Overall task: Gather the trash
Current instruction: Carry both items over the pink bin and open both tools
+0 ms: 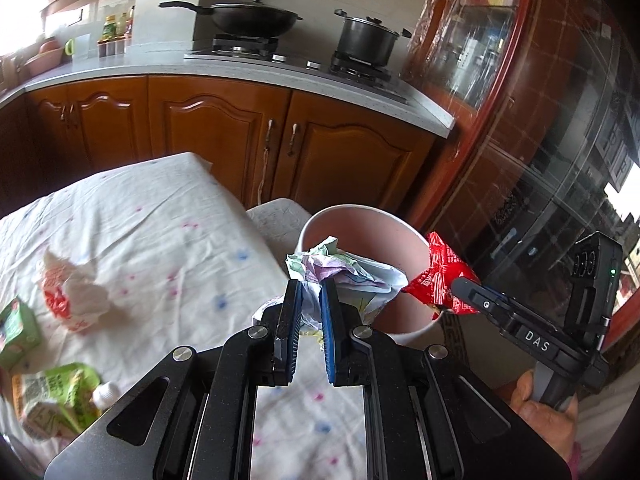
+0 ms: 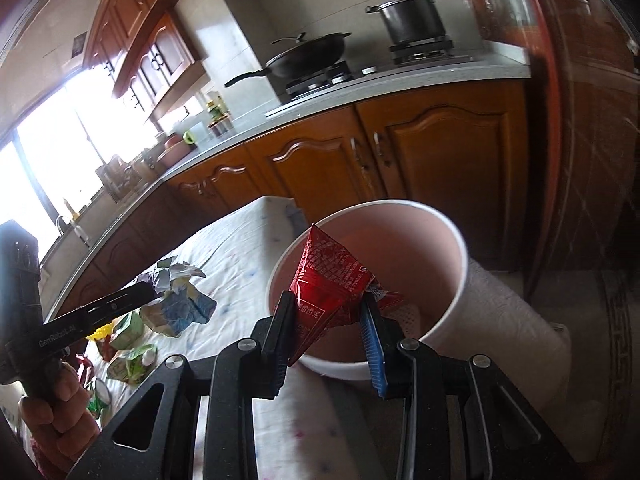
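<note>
Left wrist view, left edge: green cartons (image 1: 18,330) and a pouch (image 1: 56,394) lie on the white spotted tablecloth (image 1: 160,224). Frame centre: left gripper (image 1: 311,304) has its jaws clamped on crumpled paper (image 1: 344,276), held at the near rim of the pink bin (image 1: 360,232). Right of that: right gripper (image 1: 460,286) pinches the red wrapper (image 1: 438,268) over the bin. Right wrist view, centre: right gripper (image 2: 330,312) jaws tight on the red wrapper (image 2: 328,276), above the bin opening (image 2: 420,264). 2 pots sit on the stove (image 1: 288,50), upper frame.
</note>
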{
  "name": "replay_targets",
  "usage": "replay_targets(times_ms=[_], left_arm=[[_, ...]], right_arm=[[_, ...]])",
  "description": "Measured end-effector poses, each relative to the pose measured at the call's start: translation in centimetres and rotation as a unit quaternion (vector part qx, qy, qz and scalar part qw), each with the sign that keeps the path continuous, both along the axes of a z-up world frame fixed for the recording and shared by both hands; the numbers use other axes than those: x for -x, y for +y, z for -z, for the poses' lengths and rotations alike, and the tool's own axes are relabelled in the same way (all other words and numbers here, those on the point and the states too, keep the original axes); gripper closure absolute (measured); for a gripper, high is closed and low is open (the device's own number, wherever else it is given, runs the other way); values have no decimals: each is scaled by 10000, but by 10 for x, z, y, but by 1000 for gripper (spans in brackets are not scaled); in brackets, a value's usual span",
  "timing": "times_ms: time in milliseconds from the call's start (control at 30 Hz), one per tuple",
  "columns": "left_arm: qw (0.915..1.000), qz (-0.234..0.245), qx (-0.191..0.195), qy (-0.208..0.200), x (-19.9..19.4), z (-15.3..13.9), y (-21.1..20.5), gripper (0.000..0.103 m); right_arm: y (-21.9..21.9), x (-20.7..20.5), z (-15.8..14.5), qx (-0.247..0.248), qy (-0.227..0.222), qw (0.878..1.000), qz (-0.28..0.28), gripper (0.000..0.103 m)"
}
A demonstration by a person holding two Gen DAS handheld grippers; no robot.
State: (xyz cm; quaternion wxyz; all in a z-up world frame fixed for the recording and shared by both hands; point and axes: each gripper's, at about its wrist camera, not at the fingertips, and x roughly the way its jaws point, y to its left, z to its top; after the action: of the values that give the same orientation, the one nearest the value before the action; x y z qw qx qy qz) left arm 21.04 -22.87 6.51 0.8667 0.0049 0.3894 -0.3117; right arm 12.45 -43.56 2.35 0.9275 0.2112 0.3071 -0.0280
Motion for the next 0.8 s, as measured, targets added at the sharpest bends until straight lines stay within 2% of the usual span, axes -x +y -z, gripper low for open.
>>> replay_targets(times_ms=[467,800], left_arm=[[9993,132,-299,163,-20,17,-58,94],[9981,179,-479,343,-33,34,-80,94]], right_arm=[[-29,-16,1,149,190,9997,90,67],[-39,-31,13,168,428,9989,34,67]])
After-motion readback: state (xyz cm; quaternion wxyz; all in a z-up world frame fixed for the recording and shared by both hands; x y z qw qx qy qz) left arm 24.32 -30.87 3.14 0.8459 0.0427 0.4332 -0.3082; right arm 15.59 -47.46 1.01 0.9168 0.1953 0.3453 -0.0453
